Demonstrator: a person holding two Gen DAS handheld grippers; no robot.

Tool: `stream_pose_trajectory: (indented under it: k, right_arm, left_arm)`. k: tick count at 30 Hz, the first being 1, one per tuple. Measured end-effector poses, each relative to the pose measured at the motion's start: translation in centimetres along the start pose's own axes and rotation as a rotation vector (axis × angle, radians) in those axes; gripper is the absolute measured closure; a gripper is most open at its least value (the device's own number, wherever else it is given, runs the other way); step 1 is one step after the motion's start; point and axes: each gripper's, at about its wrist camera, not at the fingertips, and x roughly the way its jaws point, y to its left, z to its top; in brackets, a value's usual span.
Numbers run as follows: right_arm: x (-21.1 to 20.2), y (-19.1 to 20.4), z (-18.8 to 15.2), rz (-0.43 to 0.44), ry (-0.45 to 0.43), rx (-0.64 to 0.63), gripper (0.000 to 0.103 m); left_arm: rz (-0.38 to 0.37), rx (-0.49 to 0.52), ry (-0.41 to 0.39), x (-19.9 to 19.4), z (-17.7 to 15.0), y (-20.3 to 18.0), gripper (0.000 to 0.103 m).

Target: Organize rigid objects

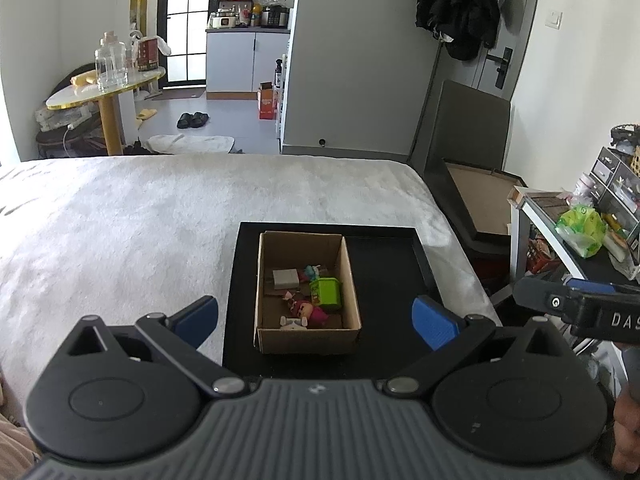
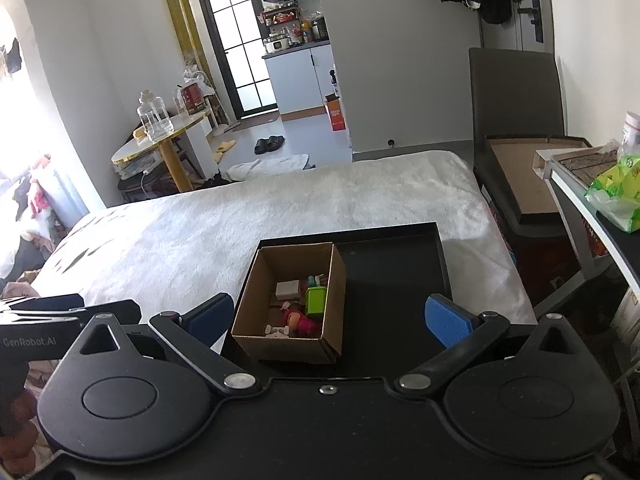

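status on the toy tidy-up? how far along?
Looks nearly done: the green block, doll and other small toys sit inside the cardboard box on the black tray. Left gripper and right gripper are open and hold nothing. No loose items show on the tray.

My left gripper [image 1: 316, 320] sits low in frame, fingers [image 1: 434, 322] spread wide, holding nothing. My right gripper [image 2: 330, 318] matches, blue pads [image 2: 450, 320] apart.

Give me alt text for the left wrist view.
The open left gripper faces a cardboard box of small toys, including a green tub and a doll. The box sits on a black tray on a white bed.
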Motion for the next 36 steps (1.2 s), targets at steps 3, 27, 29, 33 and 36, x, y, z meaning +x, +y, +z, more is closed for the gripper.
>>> stream_pose_trajectory:
  k: [3, 27, 29, 33, 36]
  right_arm:
    - [-0.18, 0.02, -0.19, 0.000, 0.000, 0.001, 0.000]
    - [0.38, 0.20, -0.72, -0.023, 0.020, 0.003, 0.000]
    - [0.42, 0.23, -0.73, -0.023, 0.024, 0.006, 0.000]
    - [0.58, 0.31, -0.79, -0.025, 0.032, 0.002, 0.000]
    - [0.67, 0.31, -0.69, -0.016, 0.037, 0.001, 0.000]
  left_arm:
    - [0.007, 0.005, -0.004, -0.18, -0.11, -0.03, 0.000]
    - [-0.003, 0.033, -0.014, -0.64, -0.58, -0.23, 0.000]
    - [-0.003, 0.032, -0.014, -0.66, -0.58, -0.19, 0.000]
    - [0.000, 0.031, -0.013, -0.64, -0.54, -0.27, 0.000]
    - [0.002, 0.034, -0.013, -0.65, -0.57, -0.36, 0.000]
